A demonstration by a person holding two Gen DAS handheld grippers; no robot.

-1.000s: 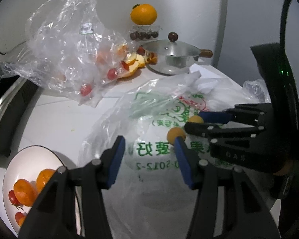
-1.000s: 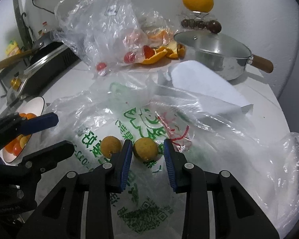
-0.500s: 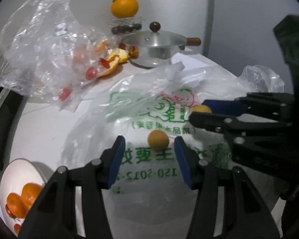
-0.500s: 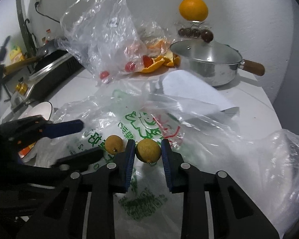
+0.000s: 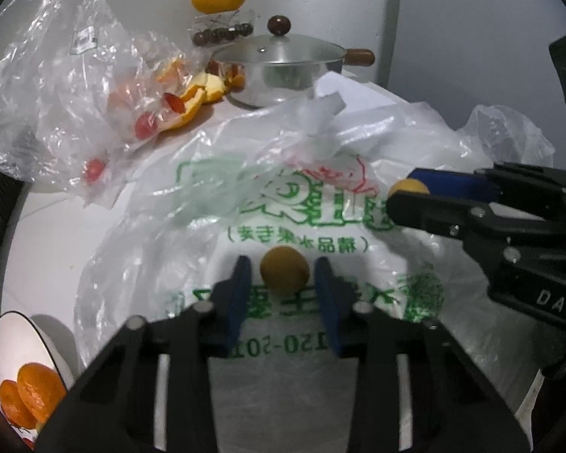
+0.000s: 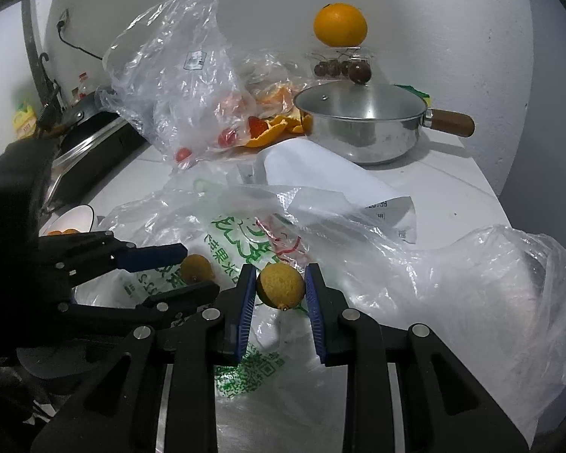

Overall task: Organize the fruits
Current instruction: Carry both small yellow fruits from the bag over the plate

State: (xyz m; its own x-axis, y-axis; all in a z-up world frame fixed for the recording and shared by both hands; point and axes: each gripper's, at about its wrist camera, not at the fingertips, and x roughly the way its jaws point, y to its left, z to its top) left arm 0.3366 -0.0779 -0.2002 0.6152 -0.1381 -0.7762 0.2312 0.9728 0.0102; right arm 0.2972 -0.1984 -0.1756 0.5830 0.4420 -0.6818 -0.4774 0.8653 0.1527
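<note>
Half-seen things at the edges

The white bowl (image 5: 37, 343) of oranges is cut off by the frame; the small fruit (image 5: 409, 188) hides behind black fingers (image 5: 426, 213).

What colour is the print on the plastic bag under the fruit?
Mostly green, with some red, on the plastic bag; clearest in the left wrist view.

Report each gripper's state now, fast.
Left gripper: fingers shut around a small yellow fruit.
Right gripper: fingers shut on another small yellow fruit.

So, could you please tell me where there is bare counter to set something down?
Bare counter lies between the tomato bag, printed bag and bowl, and right of the pot under its handle. Around the peels it's crowded.
</note>
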